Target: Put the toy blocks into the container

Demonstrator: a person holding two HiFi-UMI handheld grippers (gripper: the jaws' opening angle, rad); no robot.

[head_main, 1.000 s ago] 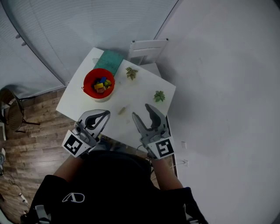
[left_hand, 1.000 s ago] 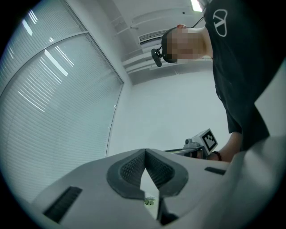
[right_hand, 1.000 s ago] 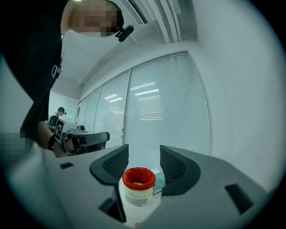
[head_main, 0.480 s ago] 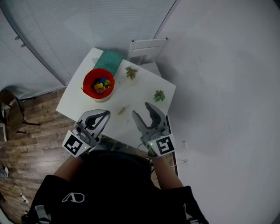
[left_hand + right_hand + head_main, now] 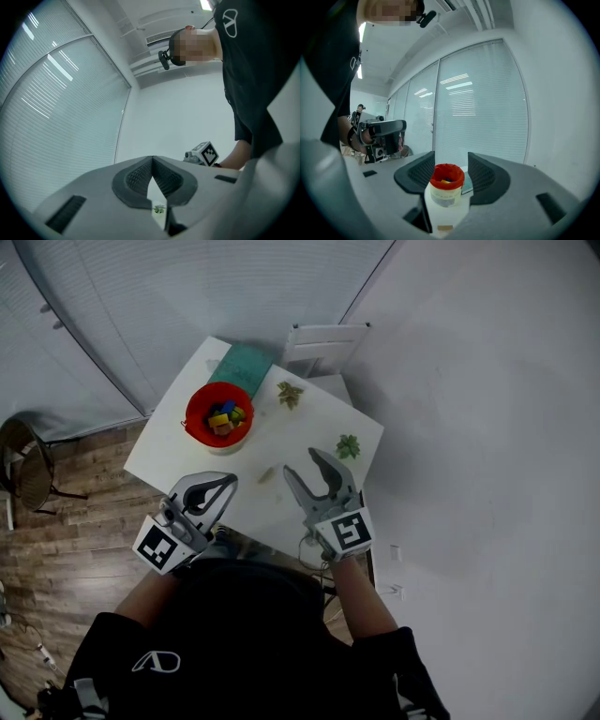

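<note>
Most of the blocks [image 5: 223,416] already sit in the container [image 5: 194,413], which stands by the table's [image 5: 300,427] left edge, toward the far corner. One small tan piece [image 5: 266,474] lies flat near the near edge, between your two tools, and it is probably the last one to go in. It looks like a thin, flat bit of wood or plastic: light, stiff and unlikely to break, but low enough for a pad to slide over it on the smooth white top. Take it across its short sides, with the jaws low and close to the table. The loaded blocks are small, hard-edged and brightly coloured in yellow, blue and red, heaped loosely. The container is a round tub, red at the rim and inside and pale on the outer wall; it looks light enough to tip if you knock it. Your right tool [image 5: 302,463] has its jaws partly apart with nothing between them, and it looks across the table at the tub well beyond. Your left tool [image 5: 228,484] has its ridged pads pressed tip to tip on nothing. Two green sprigs [image 5: 289,395] and a teal mat [image 5: 242,365] lie toward the far edge, well out of your way.
</note>
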